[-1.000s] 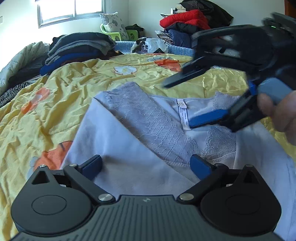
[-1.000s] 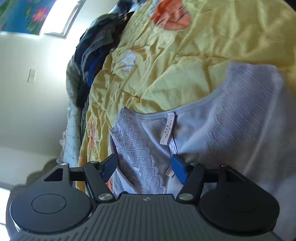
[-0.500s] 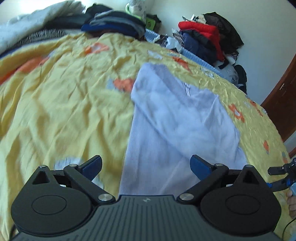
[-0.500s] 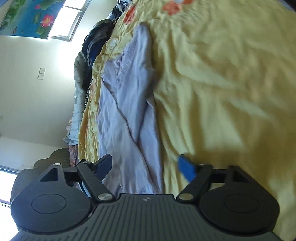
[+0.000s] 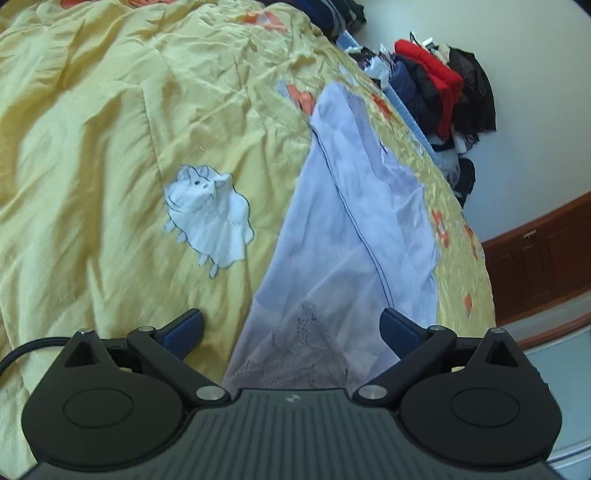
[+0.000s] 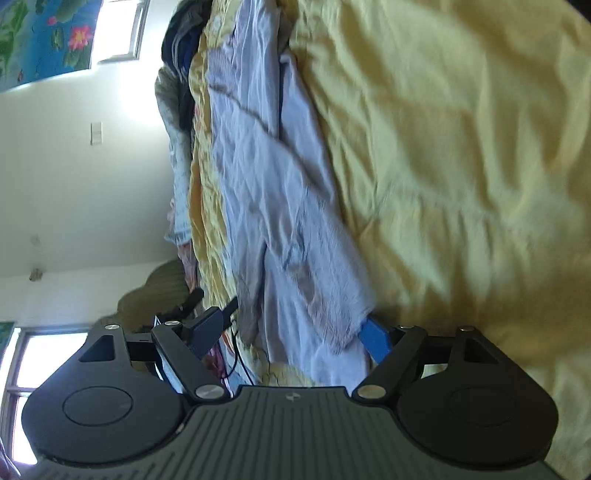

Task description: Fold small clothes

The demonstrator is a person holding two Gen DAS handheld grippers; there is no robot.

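A pale lilac garment (image 5: 354,229) with a lace panel lies stretched out on the yellow bedspread (image 5: 110,147). My left gripper (image 5: 291,326) is open, its blue-padded fingers straddling the lace end of the garment close to the camera. In the right wrist view the same garment (image 6: 266,184) runs away from me along the bed. My right gripper (image 6: 295,332) is open with the garment's near end between its fingers. Neither gripper pinches the cloth.
A white sheep print (image 5: 207,210) is on the bedspread left of the garment. A pile of red, black and navy clothes (image 5: 436,77) sits at the far bed edge by the wall. Wooden furniture (image 5: 539,266) stands to the right. A window (image 6: 118,29) and dark clothes lie beyond.
Both grippers have pulled back from the neckline area and swung down to the garment's near end. The garment now lies long and narrow, where earlier its collar and label showed.
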